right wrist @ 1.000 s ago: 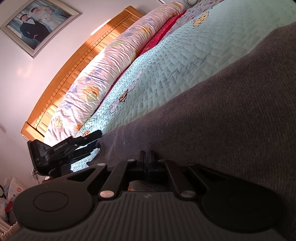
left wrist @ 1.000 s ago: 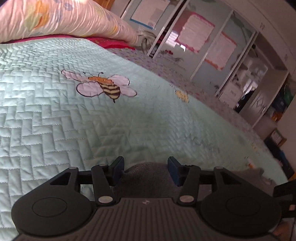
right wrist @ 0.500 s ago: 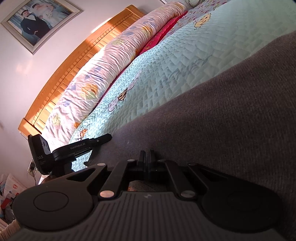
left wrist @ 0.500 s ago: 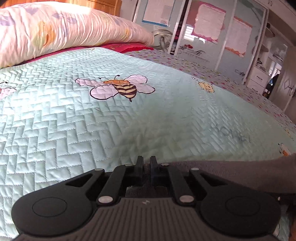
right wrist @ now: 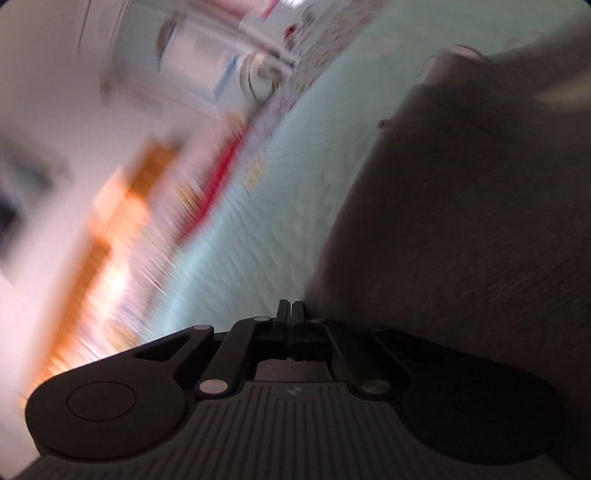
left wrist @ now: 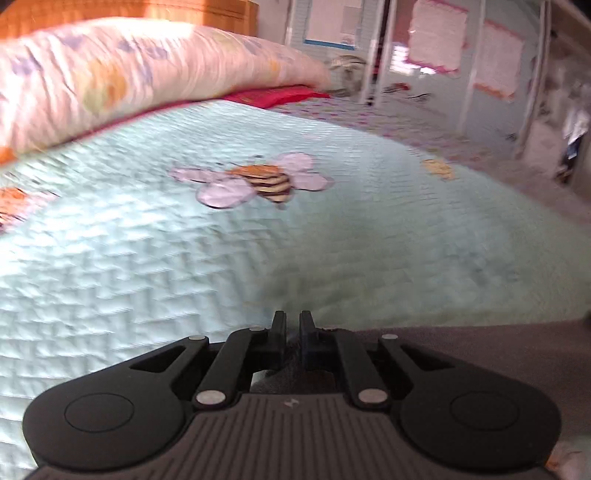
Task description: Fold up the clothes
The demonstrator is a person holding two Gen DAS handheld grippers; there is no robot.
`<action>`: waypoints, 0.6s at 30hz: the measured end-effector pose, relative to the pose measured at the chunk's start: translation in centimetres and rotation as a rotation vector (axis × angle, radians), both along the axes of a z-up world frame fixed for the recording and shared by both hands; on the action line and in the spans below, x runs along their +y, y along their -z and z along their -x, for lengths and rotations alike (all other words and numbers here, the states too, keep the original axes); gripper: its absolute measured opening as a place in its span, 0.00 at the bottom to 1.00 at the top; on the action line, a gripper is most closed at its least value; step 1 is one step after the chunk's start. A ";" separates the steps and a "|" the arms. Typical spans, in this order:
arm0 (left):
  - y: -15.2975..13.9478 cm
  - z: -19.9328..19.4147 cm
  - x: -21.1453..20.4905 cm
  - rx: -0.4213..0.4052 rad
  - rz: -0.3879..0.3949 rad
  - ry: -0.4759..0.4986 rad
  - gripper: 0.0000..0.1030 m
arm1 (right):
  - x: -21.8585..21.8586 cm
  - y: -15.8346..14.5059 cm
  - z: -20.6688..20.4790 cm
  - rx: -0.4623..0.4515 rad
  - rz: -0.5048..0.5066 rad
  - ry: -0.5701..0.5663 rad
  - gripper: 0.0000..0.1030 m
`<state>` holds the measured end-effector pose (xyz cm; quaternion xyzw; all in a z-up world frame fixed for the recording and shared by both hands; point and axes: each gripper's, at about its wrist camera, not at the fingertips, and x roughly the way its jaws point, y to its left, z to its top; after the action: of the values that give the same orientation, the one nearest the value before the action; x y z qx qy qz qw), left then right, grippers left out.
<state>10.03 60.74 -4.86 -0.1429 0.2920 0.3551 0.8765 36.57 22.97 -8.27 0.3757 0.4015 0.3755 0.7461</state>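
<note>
A dark grey knit garment [left wrist: 480,350] lies on the pale green quilted bedspread [left wrist: 147,277], stretching right from my left gripper [left wrist: 291,317]. That gripper is shut, with a fold of the grey cloth pinched between its fingertips. In the blurred right wrist view, my right gripper [right wrist: 291,306] is shut on the garment's edge. The grey garment [right wrist: 461,221] rises from the tips and fills the right half of that view, above the bedspread [right wrist: 280,206].
A bee picture [left wrist: 266,181] is stitched on the quilt ahead of the left gripper. A long flowered pillow [left wrist: 110,74] lies against the wooden headboard [left wrist: 129,11]. Wardrobe doors [left wrist: 443,55] with pink posters stand beyond the bed.
My left gripper's jaws have closed on the grey cloth. My right gripper has swung and rolled with the garment, so the left gripper has left its view and the picture blurs.
</note>
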 end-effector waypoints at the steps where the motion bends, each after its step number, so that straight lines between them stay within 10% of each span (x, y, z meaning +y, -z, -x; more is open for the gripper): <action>1: 0.1 0.2 0.3 0.011 -0.010 -0.017 0.00 | 0.2 -0.4 0.2 -0.057 0.049 0.037 0.00; 8: -2.8 4.2 -0.9 -0.150 -0.041 -0.073 0.00 | 0.2 -0.1 0.2 -0.082 0.017 0.069 0.03; 12: -4.0 3.0 -4.4 -0.304 0.124 0.221 0.03 | 0.5 -0.3 0.2 -0.104 0.007 0.050 0.15; 15: -1.8 -0.4 -6.3 -0.245 0.189 0.391 0.08 | 0.5 -0.3 -0.1 -0.108 0.008 0.042 0.16; 18: 2.0 -0.7 -3.1 -0.231 0.264 0.256 0.04 | 0.1 -0.5 -0.1 -0.109 0.008 0.036 0.16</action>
<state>10.71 57.67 -6.91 -0.2578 0.2495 0.1809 0.9157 36.62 23.03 -7.79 0.3591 0.3549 0.3804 0.7749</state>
